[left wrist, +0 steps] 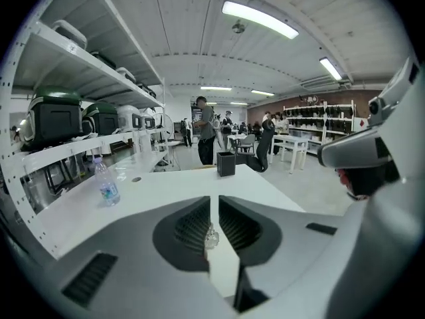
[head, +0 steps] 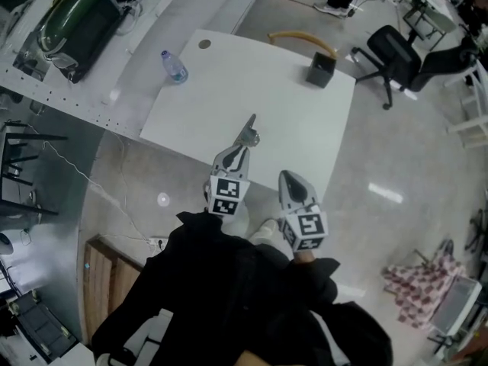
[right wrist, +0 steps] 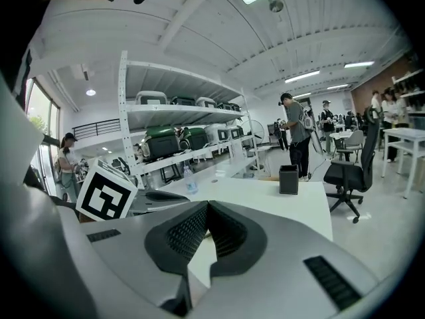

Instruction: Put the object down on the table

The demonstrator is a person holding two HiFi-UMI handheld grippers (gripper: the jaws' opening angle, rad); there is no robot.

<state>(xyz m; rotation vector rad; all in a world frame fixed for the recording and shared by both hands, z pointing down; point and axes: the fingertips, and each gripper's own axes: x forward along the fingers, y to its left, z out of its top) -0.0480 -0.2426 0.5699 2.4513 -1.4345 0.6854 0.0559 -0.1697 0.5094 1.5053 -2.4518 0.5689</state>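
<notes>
Illumination: bright and even, from ceiling strip lamps above and ahead of the left hand-held gripper. Shadows: faint and soft on the white worktop. Glare: lamp streak on the glossy floor, right of the right hand-held gripper. Distortion: heavy fisheye, shelving bowed, corners of both gripper views black. Focus: near jaw bodies soft, likewise the small clear object pinched in the left one; background sharper.
</notes>
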